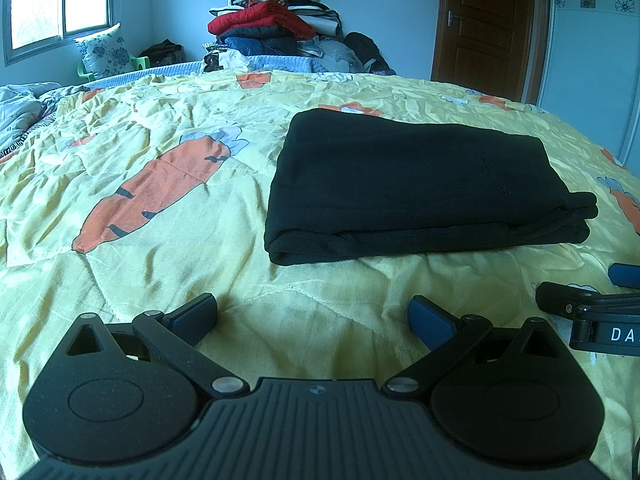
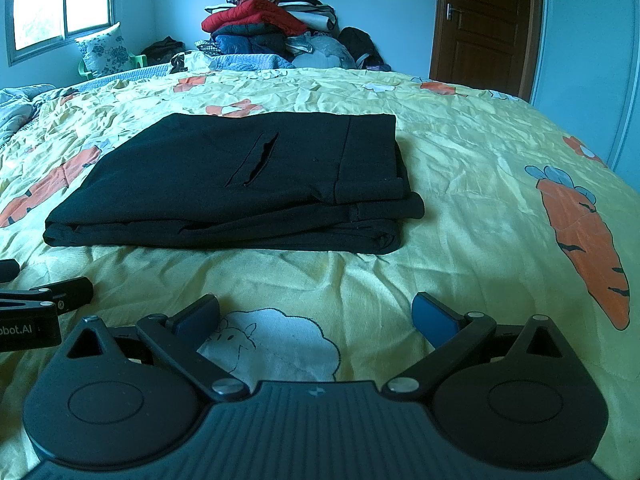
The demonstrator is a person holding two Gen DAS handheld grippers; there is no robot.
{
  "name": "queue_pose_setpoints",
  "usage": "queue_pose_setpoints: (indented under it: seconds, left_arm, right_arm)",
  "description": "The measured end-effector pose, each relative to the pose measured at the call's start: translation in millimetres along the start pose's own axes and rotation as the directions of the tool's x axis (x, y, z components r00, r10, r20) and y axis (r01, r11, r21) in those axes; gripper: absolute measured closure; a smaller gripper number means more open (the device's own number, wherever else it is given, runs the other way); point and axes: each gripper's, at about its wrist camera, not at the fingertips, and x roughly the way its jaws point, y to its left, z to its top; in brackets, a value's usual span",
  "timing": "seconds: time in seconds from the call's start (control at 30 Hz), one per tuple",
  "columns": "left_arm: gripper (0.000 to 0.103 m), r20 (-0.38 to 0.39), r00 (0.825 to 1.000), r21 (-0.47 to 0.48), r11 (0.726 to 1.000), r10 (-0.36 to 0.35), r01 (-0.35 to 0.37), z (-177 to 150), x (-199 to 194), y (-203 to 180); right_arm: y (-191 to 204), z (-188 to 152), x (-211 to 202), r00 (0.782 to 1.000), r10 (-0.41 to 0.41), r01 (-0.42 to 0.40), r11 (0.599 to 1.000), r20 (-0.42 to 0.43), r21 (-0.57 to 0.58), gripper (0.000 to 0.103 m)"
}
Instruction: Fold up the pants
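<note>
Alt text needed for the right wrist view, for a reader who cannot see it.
Black pants lie folded into a flat rectangle on a yellow carrot-print bedspread, a slit pocket facing up. The right gripper hovers open and empty before them, with the left gripper at the left edge.

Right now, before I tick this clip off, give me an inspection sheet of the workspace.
Surface: yellow carrot-print bedspread, wrinkled.
Job's things: black pants folded into a flat stack, pocket slit up.
Clutter: clothes pile beyond the bed; floral pillow on a green chair.
Grippers: left gripper and right gripper open, empty, short of the pants.
Cables: nothing seen.
Surroundings: window, closed brown door, blue walls.
</note>
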Motion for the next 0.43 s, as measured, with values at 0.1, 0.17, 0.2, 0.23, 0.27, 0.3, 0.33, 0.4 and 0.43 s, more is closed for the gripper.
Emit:
queue_pose_setpoints:
  seconds: [0.1, 0.17, 0.2, 0.23, 0.27, 0.3, 0.33, 0.4, 0.43]
  left_arm:
    - [0.000, 0.000, 1.000, 0.000, 1.000, 0.000, 0.000, 0.2, 0.1, 0.4]
    - [0.000, 0.000, 1.000, 0.000, 1.000, 0.000, 0.000, 0.2, 0.1, 0.5]
    - [0.000, 0.000, 1.000, -0.001, 1.000, 0.000, 0.000, 0.1, 0.0, 0.1]
    - [0.000, 0.000, 1.000, 0.000, 1.000, 0.000, 0.000, 0.1, 0.0, 0.0]
    - [0.000, 0.000, 1.000, -0.001, 1.000, -0.001, 0.001, 0.2, 0.1, 0.6]
    - [0.000, 0.000, 1.000, -0.002, 1.000, -0.001, 0.001, 0.2, 0.0, 0.6]
    - [0.000, 0.001, 1.000, -0.003, 1.000, -0.002, 0.002, 0.2, -0.2, 0.6]
    - [0.000, 0.006, 1.000, -0.013, 1.000, -0.006, 0.006, 0.4, -1.7, 2.2]
    - [0.000, 0.011, 1.000, -0.020, 1.000, -0.009, 0.009, 0.7, -3.1, 4.1]
  right_arm:
    - [0.1, 0.0, 0.0, 1.000, 0.000, 0.000, 1.000, 0.000, 0.000, 0.000]
    - [0.1, 0.1, -0.1, 1.000, 0.000, 0.000, 1.000, 0.000, 0.000, 0.000]
    - [0.1, 0.1, 0.0, 1.000, 0.000, 0.000, 1.000, 0.000, 0.000, 0.000]
    - [0.2, 0.2, 0.0, 1.000, 0.000, 0.000, 1.000, 0.000, 0.000, 0.000]
    - [0.1, 0.1, -0.1, 1.000, 0.000, 0.000, 1.000, 0.000, 0.000, 0.000]
    - [0.1, 0.0, -0.1, 1.000, 0.000, 0.000, 1.000, 0.000, 0.000, 0.000]
    - [0.1, 0.2, 0.0, 1.000, 0.000, 0.000, 1.000, 0.000, 0.000, 0.000]
    - [0.1, 0.1, -0.1, 1.000, 0.000, 0.000, 1.000, 0.000, 0.000, 0.000]
    - [0.0, 0.2, -0.3, 1.000, 0.003, -0.003, 1.000, 0.000, 0.000, 0.000]
